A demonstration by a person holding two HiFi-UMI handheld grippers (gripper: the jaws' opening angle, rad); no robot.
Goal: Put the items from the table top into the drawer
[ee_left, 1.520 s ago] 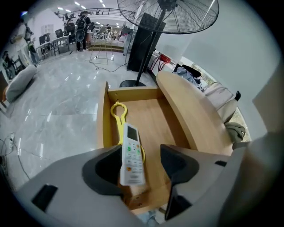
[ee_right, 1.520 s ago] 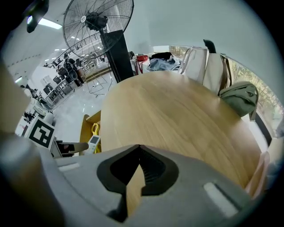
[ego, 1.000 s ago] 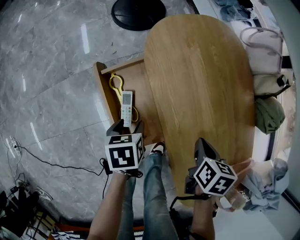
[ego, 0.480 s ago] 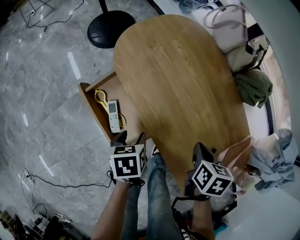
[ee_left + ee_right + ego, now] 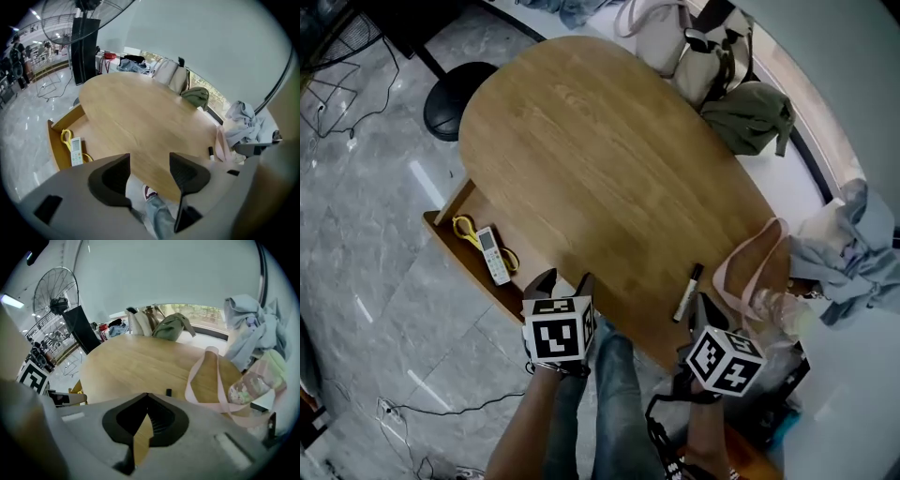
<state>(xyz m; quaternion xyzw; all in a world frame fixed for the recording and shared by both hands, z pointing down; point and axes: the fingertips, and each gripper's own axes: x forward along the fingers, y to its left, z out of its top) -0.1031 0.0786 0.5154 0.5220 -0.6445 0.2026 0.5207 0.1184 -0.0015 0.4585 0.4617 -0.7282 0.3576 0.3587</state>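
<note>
A black marker pen [image 5: 687, 292] lies on the oval wooden table [image 5: 591, 159] near its front edge, beside a pink strap [image 5: 742, 267]. The wooden drawer [image 5: 441, 236] stands pulled out at the table's left side. In it lie a white remote [image 5: 494, 255] and a yellow-handled item [image 5: 469, 232]. My left gripper [image 5: 565, 279] is open and empty, just off the table's front edge, right of the drawer. My right gripper [image 5: 700, 302] is shut on nothing, its tips just short of the marker [image 5: 168, 392]. The left gripper view shows the remote [image 5: 76, 151] and the marker [image 5: 211, 152].
Bags [image 5: 694, 42] and a green sack [image 5: 752, 114] crowd the table's far end. Clothes [image 5: 848, 239] and a plastic bottle [image 5: 780, 306] sit at the right. A black fan base [image 5: 445, 101] stands on the floor. The person's jeans leg [image 5: 614, 394] is between the grippers.
The head view has swung to the right, so the table and drawer sit further left and the marker and pink strap have come into view. Both grippers hold the same stance.
</note>
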